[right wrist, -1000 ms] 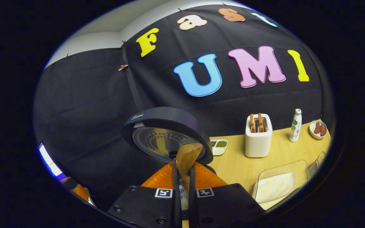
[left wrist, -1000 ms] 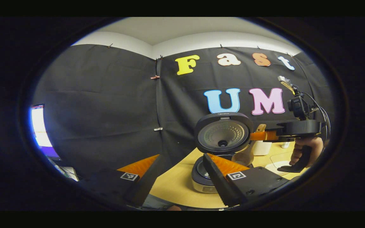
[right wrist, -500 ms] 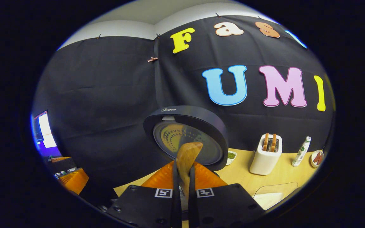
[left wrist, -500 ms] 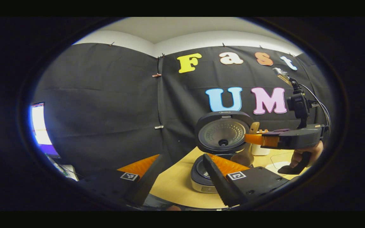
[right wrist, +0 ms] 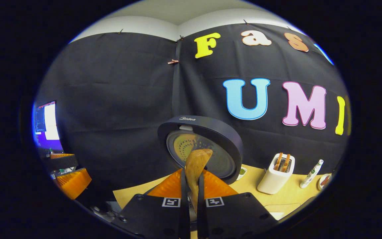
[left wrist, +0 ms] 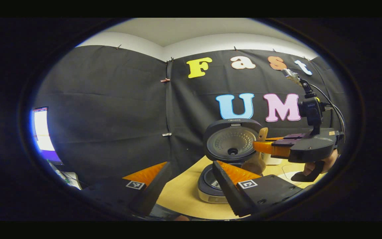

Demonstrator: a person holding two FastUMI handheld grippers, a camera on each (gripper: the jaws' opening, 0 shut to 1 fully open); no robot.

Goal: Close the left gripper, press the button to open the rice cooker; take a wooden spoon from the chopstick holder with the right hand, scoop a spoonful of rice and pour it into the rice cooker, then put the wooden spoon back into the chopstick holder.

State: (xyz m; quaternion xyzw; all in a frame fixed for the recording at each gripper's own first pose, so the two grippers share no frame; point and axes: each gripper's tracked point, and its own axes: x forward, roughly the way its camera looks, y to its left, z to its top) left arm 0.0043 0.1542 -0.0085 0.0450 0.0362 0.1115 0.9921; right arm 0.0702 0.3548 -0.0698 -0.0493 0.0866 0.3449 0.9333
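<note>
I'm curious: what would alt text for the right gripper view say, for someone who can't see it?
The right gripper is shut on a wooden spoon, held up in front of the raised lid of an open rice cooker. To the right, on the wooden table, stand a white toaster and a small bottle.

the right claw (right wrist: 191, 186) grips the wooden spoon (right wrist: 196, 166) before the open rice cooker's lid (right wrist: 207, 139).
</note>
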